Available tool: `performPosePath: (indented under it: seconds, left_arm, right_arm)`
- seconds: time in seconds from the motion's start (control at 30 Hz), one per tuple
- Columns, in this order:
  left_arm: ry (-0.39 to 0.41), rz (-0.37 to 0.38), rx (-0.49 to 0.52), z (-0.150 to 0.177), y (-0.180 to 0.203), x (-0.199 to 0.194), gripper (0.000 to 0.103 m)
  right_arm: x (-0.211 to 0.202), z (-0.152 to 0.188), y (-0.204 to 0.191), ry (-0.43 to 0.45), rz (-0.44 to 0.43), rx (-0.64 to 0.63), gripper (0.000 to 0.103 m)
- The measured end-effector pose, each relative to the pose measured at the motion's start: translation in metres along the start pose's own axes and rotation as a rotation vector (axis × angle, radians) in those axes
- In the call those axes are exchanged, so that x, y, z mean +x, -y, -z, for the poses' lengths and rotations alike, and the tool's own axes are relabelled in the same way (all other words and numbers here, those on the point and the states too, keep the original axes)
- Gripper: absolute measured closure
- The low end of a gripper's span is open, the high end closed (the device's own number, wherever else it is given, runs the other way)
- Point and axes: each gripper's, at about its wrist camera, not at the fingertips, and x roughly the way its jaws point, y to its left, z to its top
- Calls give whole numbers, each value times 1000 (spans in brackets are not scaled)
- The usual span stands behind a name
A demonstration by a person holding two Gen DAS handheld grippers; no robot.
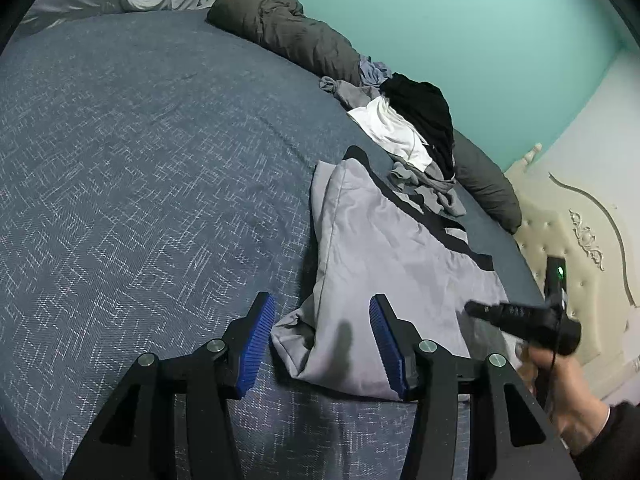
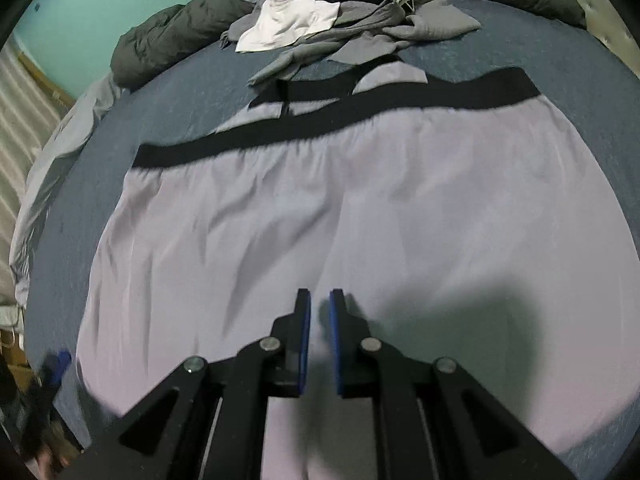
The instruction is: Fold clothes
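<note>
1. Left gripper (image 1: 322,320) hangs spread wide over the bed (image 1: 140,160), empty — one corner of the grey shorts (image 1: 384,248) lies between its fingers.
2. Right gripper (image 2: 320,312) hovers above the shorts, nearly closed — apparently gripping nothing.
3. Unfolded clothes pile (image 2: 320,20) sits beyond the waistband.

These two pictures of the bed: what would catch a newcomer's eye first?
Pale lilac shorts with a black waistband lie spread flat across the blue bedspread. The right tongs hover just above them, nearly closed. Behind lies a jumbled pile of clothes.
</note>
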Motion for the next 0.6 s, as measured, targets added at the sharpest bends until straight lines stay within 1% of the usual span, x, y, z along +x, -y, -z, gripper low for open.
performPosePath:
  seconds: [0.07, 0.1, 0.13, 0.6]
  left_arm:
    - [-6, -4, -1, 0, -1, 2, 49]
    - [-6, -3, -1, 0, -1, 2, 49]
    - [-6, -2, 0, 0, -1, 2, 49]
    - [-15, 7, 7, -4, -2, 3, 45]
  right_arm:
    - [5, -13, -1, -4, 12, -3, 94]
    - [13, -16, 1, -34, 19, -2, 94]
    - [17, -18, 3, -46, 22, 5, 94]
    - [33, -76, -1, 47, 28, 16, 94]
